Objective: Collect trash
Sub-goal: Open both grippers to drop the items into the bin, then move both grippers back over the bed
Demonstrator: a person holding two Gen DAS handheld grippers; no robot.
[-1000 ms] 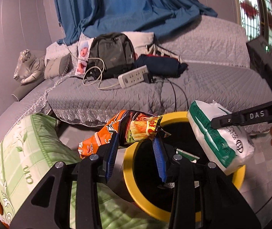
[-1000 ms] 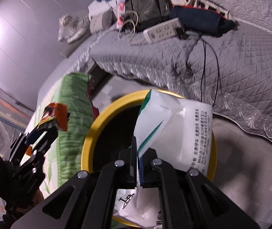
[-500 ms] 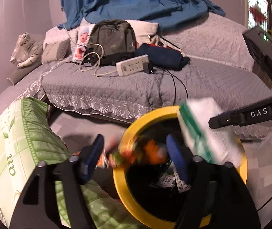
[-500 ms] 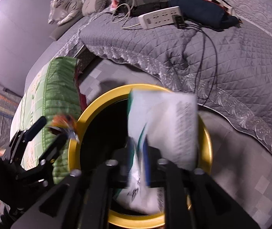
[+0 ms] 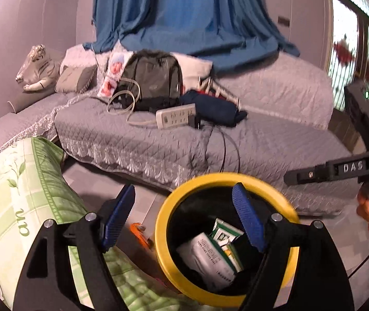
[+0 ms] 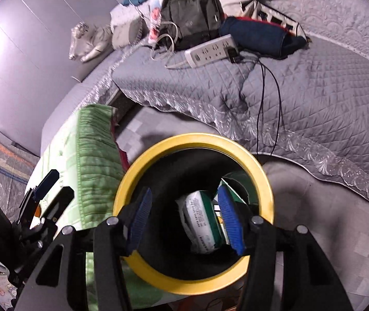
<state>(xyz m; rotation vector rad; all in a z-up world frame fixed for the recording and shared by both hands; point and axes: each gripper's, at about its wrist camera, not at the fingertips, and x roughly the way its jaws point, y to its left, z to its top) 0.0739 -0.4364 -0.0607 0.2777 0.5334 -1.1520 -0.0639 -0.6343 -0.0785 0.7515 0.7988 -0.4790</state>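
Dim purplish indoor light, brighter window (image 5: 350,44) at right; strong fisheye bending, dark corners, slight blur.

The grey-quilted bed (image 5: 262,140) carries a backpack (image 5: 153,80), power strip (image 5: 176,115), navy bundle (image 5: 213,107) and plush tiger (image 5: 37,68)

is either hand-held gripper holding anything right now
No. The left hand-held gripper and right hand-held gripper are both open and empty above the round yellow-rimmed black bin.

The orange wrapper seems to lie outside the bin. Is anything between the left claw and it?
Nothing visible. The orange wrapper lies on the floor in the narrow gap between the green quilt and the yellow bin, in plain sight below the open left claw.
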